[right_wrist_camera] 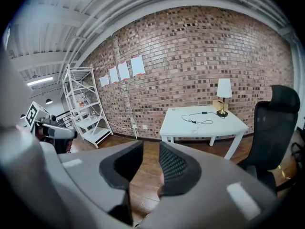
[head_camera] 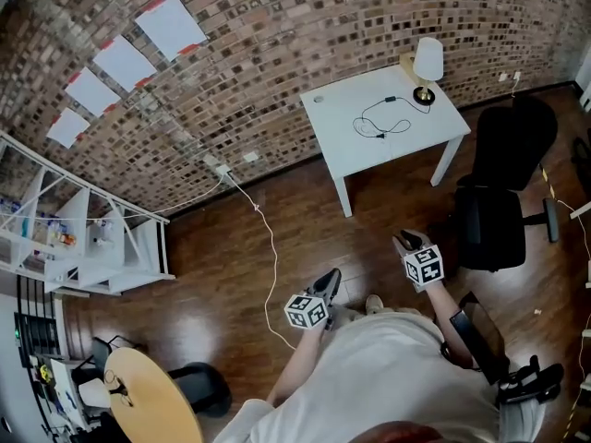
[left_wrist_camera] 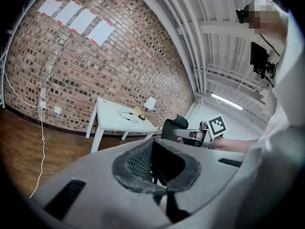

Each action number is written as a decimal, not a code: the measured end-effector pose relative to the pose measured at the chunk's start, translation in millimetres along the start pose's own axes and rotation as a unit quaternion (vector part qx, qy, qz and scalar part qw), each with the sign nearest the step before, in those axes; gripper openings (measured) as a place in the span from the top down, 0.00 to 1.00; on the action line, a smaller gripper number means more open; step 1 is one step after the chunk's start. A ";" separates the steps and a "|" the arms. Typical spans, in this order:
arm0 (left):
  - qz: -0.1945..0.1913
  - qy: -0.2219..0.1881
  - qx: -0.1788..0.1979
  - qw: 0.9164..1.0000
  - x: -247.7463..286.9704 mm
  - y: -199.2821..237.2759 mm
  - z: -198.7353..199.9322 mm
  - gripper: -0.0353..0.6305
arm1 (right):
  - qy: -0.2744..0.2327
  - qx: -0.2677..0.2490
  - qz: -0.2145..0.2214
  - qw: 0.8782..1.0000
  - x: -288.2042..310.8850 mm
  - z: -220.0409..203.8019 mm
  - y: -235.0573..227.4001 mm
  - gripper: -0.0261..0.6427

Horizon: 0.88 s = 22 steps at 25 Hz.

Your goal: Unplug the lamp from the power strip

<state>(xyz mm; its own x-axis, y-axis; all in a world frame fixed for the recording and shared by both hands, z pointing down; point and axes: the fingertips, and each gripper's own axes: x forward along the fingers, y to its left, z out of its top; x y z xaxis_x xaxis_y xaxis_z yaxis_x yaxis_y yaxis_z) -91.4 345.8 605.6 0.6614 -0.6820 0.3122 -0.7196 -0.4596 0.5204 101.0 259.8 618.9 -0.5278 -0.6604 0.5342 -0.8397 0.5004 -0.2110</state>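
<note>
- Left claw (head_camera: 323, 286) and right claw (head_camera: 413, 247), head view: low over the floor (head_camera: 231, 275), well apart from lamp (head_camera: 427, 65) on white table (head_camera: 346, 150).
- Left gripper view: jaws slightly parted, empty.
- Right gripper view: jaws apart, empty; cord (right_wrist_camera: 202, 122) untouched, unplugging all ahead.

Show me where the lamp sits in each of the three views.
Head view: lamp upper right, on the white table, at its right corner.
Left gripper view: lamp near centre, on the table's right end.
Right gripper view: lamp right of centre, on the table's right end.
Shared landmark: the white table.
</note>
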 end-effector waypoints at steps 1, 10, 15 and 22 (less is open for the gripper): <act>0.000 0.002 0.000 1.000 2.8 3.0 1.3 0.95 | 0.002 0.003 -0.003 1.000 -0.4 -0.5 -2.8 0.81; -0.006 0.003 0.062 0.998 11.8 44.5 70.0 0.95 | 0.010 -0.011 -0.030 0.999 28.1 32.3 -3.6 0.82; -0.013 -0.001 0.057 0.998 -9.8 69.2 104.8 0.95 | 0.027 -0.020 -0.048 0.998 50.5 51.3 19.2 0.82; -0.013 -0.021 0.079 0.997 -1.6 124.7 172.2 0.95 | 0.011 -0.061 -0.015 0.998 131.1 107.5 73.9 0.80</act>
<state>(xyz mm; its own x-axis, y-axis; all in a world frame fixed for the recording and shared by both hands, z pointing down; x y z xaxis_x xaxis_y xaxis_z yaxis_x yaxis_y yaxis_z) -218.6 191.6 533.2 0.6732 -0.6901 0.2659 -0.7290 -0.5589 0.3953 -44.0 150.1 585.3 -0.4981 -0.6640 0.5577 -0.8325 0.5460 -0.0935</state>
